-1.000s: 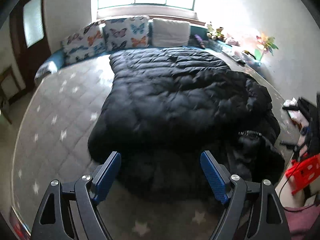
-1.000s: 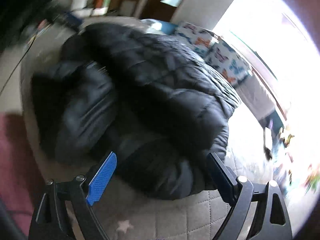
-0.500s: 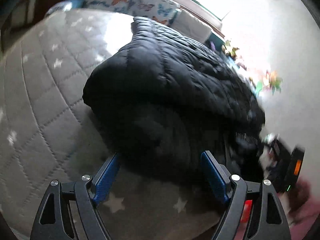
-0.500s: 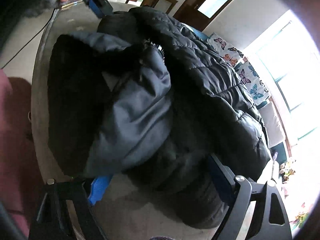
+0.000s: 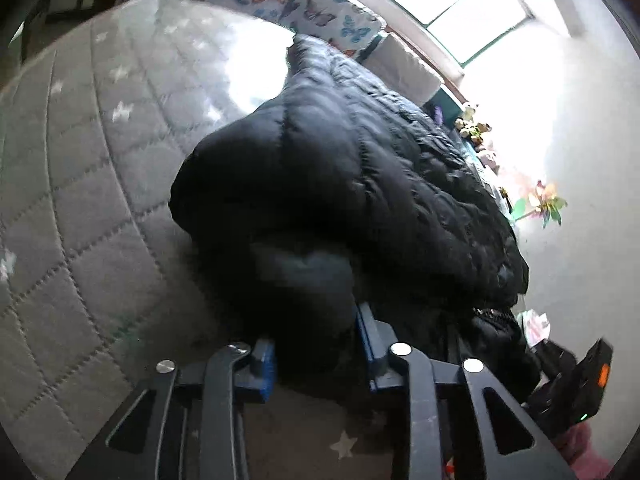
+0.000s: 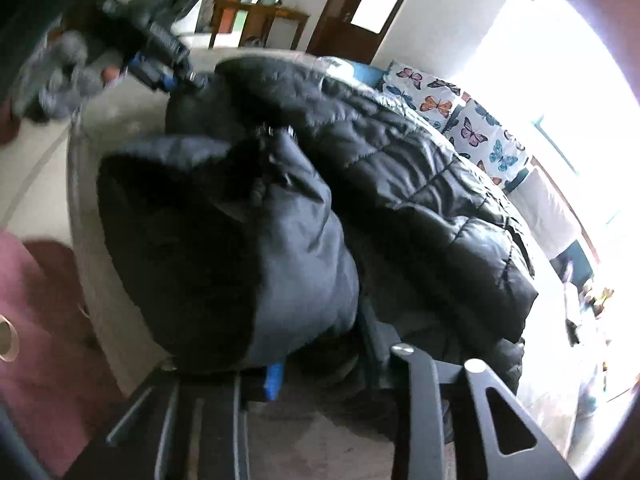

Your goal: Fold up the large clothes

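In the left wrist view, the left gripper [image 5: 316, 344] had just closed, pinching the near edge of the black puffer coat [image 5: 360, 184] lying on the bed [image 5: 80, 200]. In the right wrist view, the right gripper [image 6: 320, 360] likewise had just closed on a bunched fold of the coat [image 6: 400, 184]. The folding looked barely started.

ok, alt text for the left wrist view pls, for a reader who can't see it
The left gripper, its jaws having just closed, pinches a bunched edge of a black puffer jacket that lies across a grey quilted mattress with star prints. Butterfly-print pillows line the far edge under a bright window.
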Available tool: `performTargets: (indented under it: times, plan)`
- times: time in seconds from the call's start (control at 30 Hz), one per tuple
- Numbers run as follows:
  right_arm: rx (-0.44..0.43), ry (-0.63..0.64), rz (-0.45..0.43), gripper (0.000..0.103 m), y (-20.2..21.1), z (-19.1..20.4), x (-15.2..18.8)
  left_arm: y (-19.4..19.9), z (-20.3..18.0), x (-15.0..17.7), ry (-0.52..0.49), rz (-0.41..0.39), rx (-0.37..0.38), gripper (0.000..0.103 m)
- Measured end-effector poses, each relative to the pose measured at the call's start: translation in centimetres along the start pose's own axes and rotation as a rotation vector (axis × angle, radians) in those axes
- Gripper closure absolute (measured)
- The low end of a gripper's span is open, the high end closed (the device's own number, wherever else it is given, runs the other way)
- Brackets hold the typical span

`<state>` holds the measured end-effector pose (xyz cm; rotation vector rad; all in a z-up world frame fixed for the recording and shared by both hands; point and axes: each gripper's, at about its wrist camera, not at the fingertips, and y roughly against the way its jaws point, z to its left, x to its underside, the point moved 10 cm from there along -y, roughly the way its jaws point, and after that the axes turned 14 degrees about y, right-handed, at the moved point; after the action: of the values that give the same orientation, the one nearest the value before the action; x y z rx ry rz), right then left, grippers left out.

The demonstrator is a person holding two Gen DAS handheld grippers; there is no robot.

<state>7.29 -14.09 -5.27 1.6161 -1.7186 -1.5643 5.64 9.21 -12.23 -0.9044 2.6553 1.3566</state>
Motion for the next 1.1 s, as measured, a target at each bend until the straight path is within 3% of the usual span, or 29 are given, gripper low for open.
performTargets:
  times: [0.17, 0.33, 0.53, 0.77, 0.93, 1.1]
  plan:
    - [-0.020, -0.040, -0.034, 0.076, 2.0, 0.2, -0.7, 2.5, -0.7, 1.0, -0.070, -0.009, 0.004, 0.075]
    - [-0.073, -0.069, -0.089, 0.077, 5.4, 1.5, -1.3, 7.3, -0.3, 3.6, -0.024, 0.019, 0.077, 0.075]
    - [-0.089, -0.116, -0.179, 0.078, 8.4, 1.6, -2.8, 13.0, -1.6, 4.3, -0.020, -0.067, 0.152, 0.075]
    - [-0.012, -0.167, -0.264, 0.079, 7.3, -2.5, -5.0, 13.8, -4.3, 0.4, 0.004, -0.116, 0.208, 0.075]
    - [0.043, -0.196, -0.317, 0.079, 5.9, -7.2, -7.1, 13.4, -7.7, -4.4, -0.034, -0.154, 0.221, 0.075]
    - [0.098, -0.195, -0.311, 0.079, 3.3, -11.3, -8.0, 11.0, -10.7, -10.3, -0.048, -0.152, 0.214, 0.074]
